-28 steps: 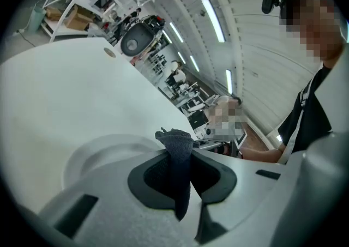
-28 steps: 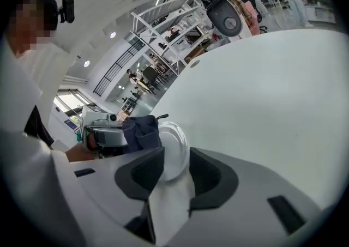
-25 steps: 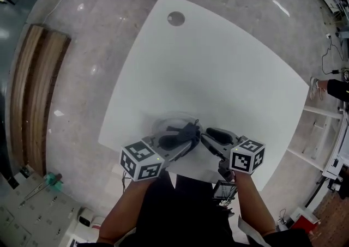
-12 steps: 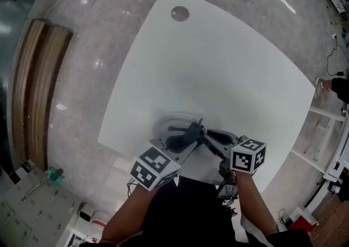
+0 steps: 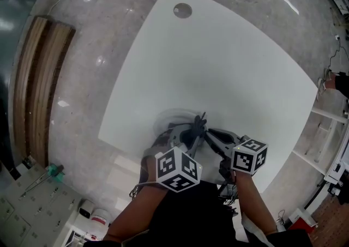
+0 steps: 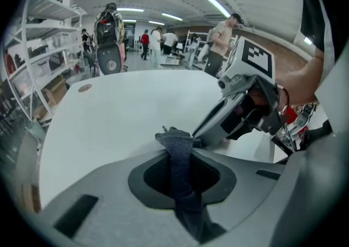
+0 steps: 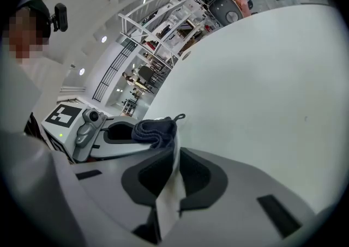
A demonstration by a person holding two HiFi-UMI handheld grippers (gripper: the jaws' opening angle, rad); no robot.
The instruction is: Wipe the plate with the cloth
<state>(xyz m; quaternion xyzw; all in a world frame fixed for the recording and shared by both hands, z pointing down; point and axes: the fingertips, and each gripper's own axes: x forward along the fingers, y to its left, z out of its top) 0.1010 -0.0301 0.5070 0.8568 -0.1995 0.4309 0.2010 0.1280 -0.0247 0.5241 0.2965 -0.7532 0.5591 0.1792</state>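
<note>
Left gripper view: the left claw (image 6: 180, 156) is clenched on the cloth (image 6: 175, 138), whose bunched end sticks out to rub. Right gripper view: the right claw (image 7: 175, 156) is closing on the plate (image 7: 170, 191) rim at 3 o'clock, probably to steady it. The plate lies at 6 o'clock on the bench (image 5: 218, 60).

One plate (image 7: 166, 191), one cloth (image 6: 175, 148), one table (image 5: 218, 60), two grippers (image 5: 185, 136) (image 5: 214, 134).
</note>
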